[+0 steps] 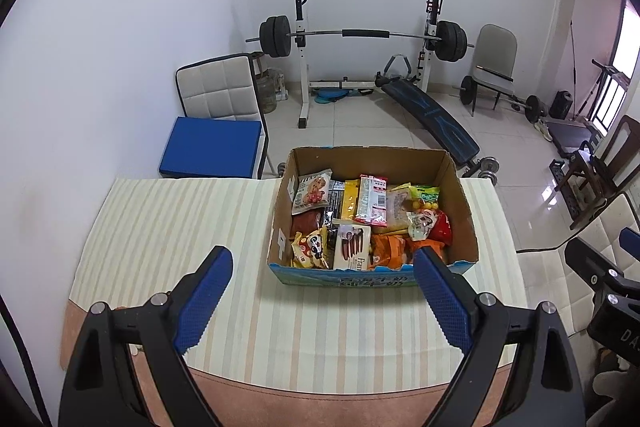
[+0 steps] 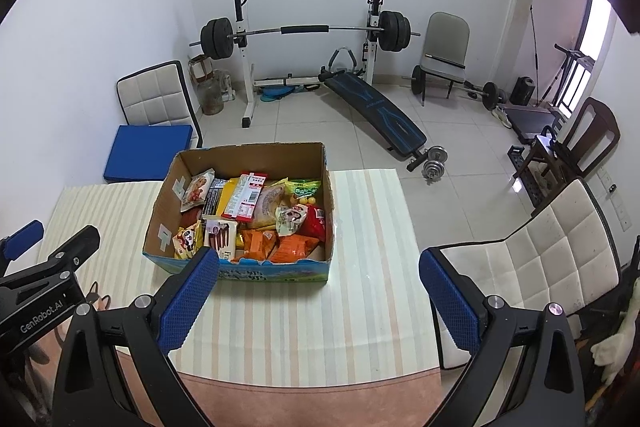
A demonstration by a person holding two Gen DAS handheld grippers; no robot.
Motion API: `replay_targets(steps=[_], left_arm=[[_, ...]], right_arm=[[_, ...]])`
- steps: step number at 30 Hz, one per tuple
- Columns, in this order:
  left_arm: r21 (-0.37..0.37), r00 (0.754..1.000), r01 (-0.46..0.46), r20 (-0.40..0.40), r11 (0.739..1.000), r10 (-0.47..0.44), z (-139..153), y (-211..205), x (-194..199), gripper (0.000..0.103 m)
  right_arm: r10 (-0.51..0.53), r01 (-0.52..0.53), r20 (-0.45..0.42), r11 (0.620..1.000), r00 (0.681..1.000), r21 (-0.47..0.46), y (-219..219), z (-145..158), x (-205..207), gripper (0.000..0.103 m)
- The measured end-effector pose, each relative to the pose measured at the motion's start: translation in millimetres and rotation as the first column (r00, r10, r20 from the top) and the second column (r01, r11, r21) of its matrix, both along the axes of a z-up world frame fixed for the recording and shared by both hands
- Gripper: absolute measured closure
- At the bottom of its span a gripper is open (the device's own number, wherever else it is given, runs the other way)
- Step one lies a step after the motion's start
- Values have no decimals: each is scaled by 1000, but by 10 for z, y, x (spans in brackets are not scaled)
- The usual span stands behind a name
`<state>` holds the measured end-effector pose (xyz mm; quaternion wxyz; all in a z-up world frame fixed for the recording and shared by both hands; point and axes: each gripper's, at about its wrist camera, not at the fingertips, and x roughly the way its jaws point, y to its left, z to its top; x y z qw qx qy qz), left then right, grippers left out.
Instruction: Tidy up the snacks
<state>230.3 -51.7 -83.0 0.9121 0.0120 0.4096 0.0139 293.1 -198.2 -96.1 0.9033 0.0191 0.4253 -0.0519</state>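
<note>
1 cardboard box (image 1: 464, 203), 2 orange snack packs (image 2: 260, 245), 1 table (image 1: 172, 227)

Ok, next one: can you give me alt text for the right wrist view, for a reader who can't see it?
An open cardboard box packed with snack packets sits on a striped tablecloth, with the open, empty right gripper poised in front of it. The left gripper shows at the left edge; a barbell rack stands behind.

Snack-filled cardboard box (image 1: 464, 211) on striped table (image 1: 168, 227), left tongs (image 1: 322, 291) spread wide

Both wrist views above table (image 1: 160, 227), sharing box (image 2: 168, 195)
</note>
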Motion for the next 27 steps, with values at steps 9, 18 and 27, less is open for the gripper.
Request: replay_targets(steps=[9,18,27], left_arm=[[-7,1000,4,-2,1000,-4,5,8,-6,10],[-14,1000,11,6,1000,-11,34,11,-42,10],[-15,1000,20,0,1000,-20,42,8,-75,10]], right_arm=[[1,-1,14,1000,1000,-1,-16,45,-29,1],[2,-2,13,1000,1000,-2,-12,68,-25,1],[10,-10,12,1000,1000,-3,7,56,-34,1]])
